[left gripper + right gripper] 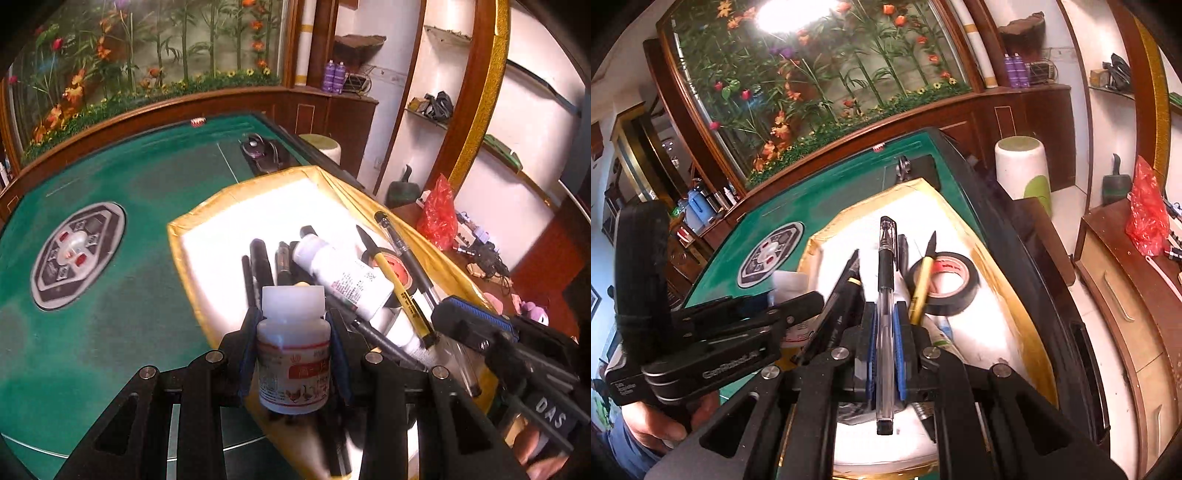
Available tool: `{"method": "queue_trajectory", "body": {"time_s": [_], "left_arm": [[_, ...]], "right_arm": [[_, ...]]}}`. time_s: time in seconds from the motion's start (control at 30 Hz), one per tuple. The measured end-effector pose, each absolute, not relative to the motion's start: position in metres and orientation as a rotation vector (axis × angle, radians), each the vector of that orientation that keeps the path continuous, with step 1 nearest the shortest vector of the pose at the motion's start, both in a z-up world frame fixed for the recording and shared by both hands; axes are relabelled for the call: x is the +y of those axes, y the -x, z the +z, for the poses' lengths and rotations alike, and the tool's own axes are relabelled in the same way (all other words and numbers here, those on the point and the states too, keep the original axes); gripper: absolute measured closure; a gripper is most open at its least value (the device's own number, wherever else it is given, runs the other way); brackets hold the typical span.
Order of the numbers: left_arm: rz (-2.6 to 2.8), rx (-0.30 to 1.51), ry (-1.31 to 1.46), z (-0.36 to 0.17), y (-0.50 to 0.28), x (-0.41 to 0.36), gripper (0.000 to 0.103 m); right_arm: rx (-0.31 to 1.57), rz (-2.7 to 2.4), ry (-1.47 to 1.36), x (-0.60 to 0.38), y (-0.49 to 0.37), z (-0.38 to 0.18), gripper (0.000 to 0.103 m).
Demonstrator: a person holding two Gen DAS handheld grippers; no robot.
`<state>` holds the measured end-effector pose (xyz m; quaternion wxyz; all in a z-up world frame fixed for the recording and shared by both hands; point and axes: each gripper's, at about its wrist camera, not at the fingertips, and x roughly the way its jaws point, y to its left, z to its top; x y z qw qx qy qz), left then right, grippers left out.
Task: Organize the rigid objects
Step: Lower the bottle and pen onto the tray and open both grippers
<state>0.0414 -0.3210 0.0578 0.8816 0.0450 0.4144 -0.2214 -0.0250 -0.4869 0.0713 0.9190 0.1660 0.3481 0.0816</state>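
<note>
Left wrist view first: your left tool (293,354) is clamped on a small white pill bottle (293,354), upright, with a white cap and a red-banded label showing poultry. It hangs over the near edge of the gold-rimmed tray (177,251) on the green counter (110,332). Inside the tray lie a larger white bottle (343,277), dark pens and a yellow pen (402,291), loosely piled.

Right wrist view: your right tool (884,332) grips a clear-barrelled black pen (885,295) lengthwise, above the tray (1034,332), beside a black tape roll (945,282). Judging by this, sorting is mid-way; each held item next needs a free spot, set down without disturbing the pile.
</note>
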Motion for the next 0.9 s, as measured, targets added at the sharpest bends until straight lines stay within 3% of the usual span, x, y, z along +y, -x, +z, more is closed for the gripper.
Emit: {"method": "queue_trajectory", "body": {"time_s": [0.57,0.83,0.9], "left_arm": [[-0.501,0.821,-0.141,0.043,-0.034,-0.341,0.066],[-0.529,0.79,-0.153,0.047,-0.024,-0.338,0.046],[-0.526,0.784,-0.139,0.048,-0.022,-0.334,0.041]], "right_arm": [[0.758,0.131,-0.317,-0.485,0.017,0.056,0.095],[0.762,0.101,-0.292,-0.482,0.024,0.061,0.093],[0.758,0.094,-0.286,-0.481,0.027,0.064,0.087]]}}
